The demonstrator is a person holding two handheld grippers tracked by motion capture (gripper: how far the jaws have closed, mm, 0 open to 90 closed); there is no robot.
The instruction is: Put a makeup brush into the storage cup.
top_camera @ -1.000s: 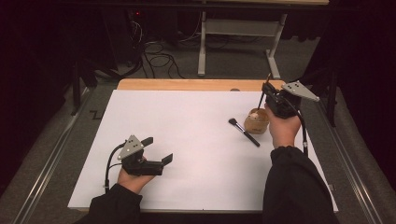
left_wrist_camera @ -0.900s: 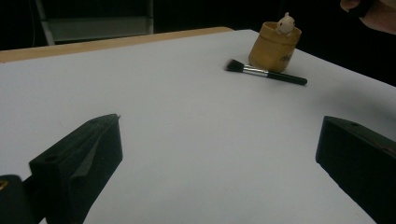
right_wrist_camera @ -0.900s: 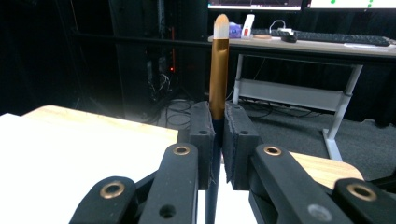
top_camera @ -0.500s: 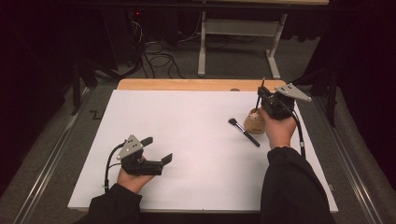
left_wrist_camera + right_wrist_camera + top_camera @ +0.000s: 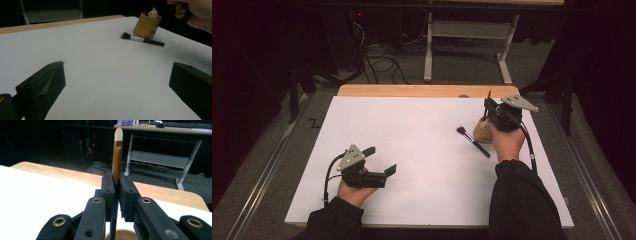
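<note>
My right gripper (image 5: 117,195) is shut on a thin brush (image 5: 117,157) with a gold ferrule and a pale tip, held upright. In the high view this gripper (image 5: 490,107) hovers over a tan cup (image 5: 482,131) at the table's right, and the cup's rim (image 5: 122,235) lies just below the jaws. The brush's dark handle reaches down toward the cup. A black makeup brush (image 5: 473,141) lies flat on the white sheet just left of the cup. My left gripper (image 5: 380,160) rests open near the front left, nothing between its jaws (image 5: 117,85). It faces the cup (image 5: 147,27) and the loose brush (image 5: 142,40).
A white sheet (image 5: 412,150) covers the table, with a wooden edge (image 5: 412,90) at the far side. Beyond it stand a metal desk frame (image 5: 462,45) and cables on the floor. A small pale figure (image 5: 153,13) sits at the cup's rim.
The right gripper has come down a little toward the cup with the thin brush still in its jaws. The left gripper has stayed put.
</note>
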